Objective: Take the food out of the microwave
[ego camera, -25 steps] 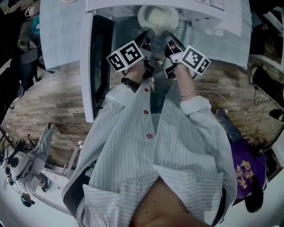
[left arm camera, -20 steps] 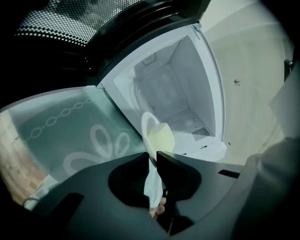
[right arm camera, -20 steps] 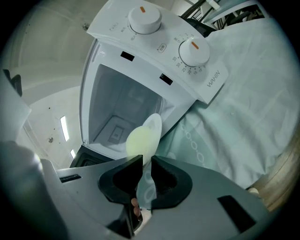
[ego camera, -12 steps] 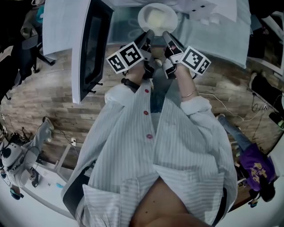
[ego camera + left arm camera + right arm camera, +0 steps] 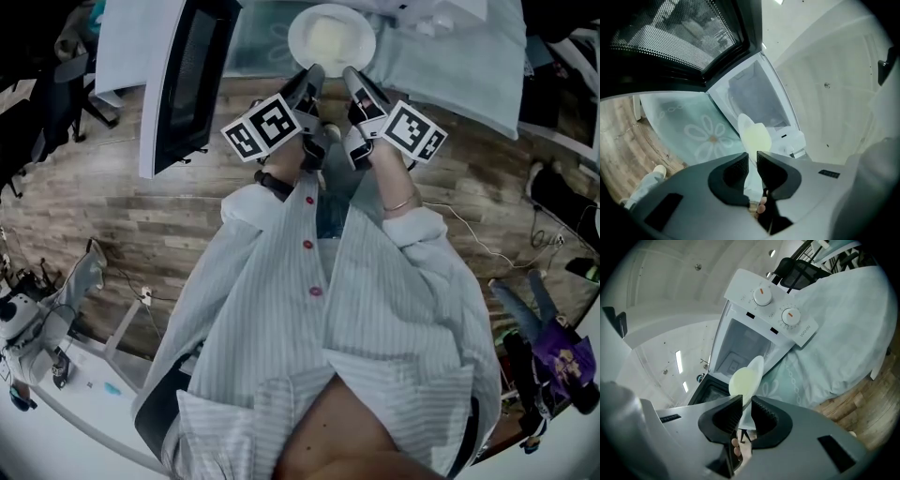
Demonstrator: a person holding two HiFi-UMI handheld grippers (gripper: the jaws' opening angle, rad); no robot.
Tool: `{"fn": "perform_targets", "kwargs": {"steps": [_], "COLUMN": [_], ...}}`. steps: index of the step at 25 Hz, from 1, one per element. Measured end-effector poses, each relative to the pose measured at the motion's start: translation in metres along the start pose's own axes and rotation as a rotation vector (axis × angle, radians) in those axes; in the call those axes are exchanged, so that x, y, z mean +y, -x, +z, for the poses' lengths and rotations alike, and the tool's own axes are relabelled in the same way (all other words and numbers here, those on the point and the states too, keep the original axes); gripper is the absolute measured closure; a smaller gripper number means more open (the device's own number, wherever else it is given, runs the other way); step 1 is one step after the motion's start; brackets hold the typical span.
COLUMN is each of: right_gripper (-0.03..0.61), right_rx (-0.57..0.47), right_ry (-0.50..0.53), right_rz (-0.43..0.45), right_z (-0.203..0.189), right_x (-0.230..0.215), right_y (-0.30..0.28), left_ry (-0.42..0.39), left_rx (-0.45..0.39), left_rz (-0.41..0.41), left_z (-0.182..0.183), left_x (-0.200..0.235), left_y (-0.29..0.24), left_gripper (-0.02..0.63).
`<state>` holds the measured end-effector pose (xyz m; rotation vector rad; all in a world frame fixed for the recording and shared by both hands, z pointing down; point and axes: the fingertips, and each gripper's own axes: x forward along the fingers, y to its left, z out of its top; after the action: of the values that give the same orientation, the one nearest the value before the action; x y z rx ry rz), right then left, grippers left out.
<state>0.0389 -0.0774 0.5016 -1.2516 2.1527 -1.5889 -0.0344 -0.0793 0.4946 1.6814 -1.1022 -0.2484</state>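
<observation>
The plate of food (image 5: 331,37) sits just in front of the microwave's (image 5: 761,319) open cavity. The left hand-held gripper (image 5: 314,75) and the right hand-held gripper (image 5: 349,75) are each clamped on its near rim. The step likely goes best if both hands draw back together and level, so the plate neither tips nor twists, and stay clear of the door (image 5: 187,75) open at the microwave's left.

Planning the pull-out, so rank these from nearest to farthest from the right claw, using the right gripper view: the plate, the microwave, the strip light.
1. The round white plate of pale food: gripped in the right claw.
2. The white two-dial microwave: just beyond the plate, upper centre.
3. The bright strip light: far off, at left.
</observation>
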Motion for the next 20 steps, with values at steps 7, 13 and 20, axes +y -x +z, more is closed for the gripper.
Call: {"fn": "perform_targets", "kwargs": {"steps": [7,13,20], "right_gripper": [0.502,0.502,0.502], "right_rx": [-0.019,-0.038,-0.046], "right_ry": [0.021,0.029,0.036], "right_rz": [0.037,0.053,0.076], "right_z": [0.002,0.011,0.016], "right_x": [0.016,0.026,0.041], "right_y": [0.028,0.052,0.077], "left_ry": [-0.005,-0.007,-0.005], "left_rx": [-0.023,-0.022,-0.023], "left_rz": [-0.028,-0.051,-0.067], "left_z": [-0.010,-0.019,-0.026], "left_x": [-0.026,-0.050,-0.075], "left_y": [0.018,0.025,0.038], "left_gripper": [0.554,0.554,0.554]}}
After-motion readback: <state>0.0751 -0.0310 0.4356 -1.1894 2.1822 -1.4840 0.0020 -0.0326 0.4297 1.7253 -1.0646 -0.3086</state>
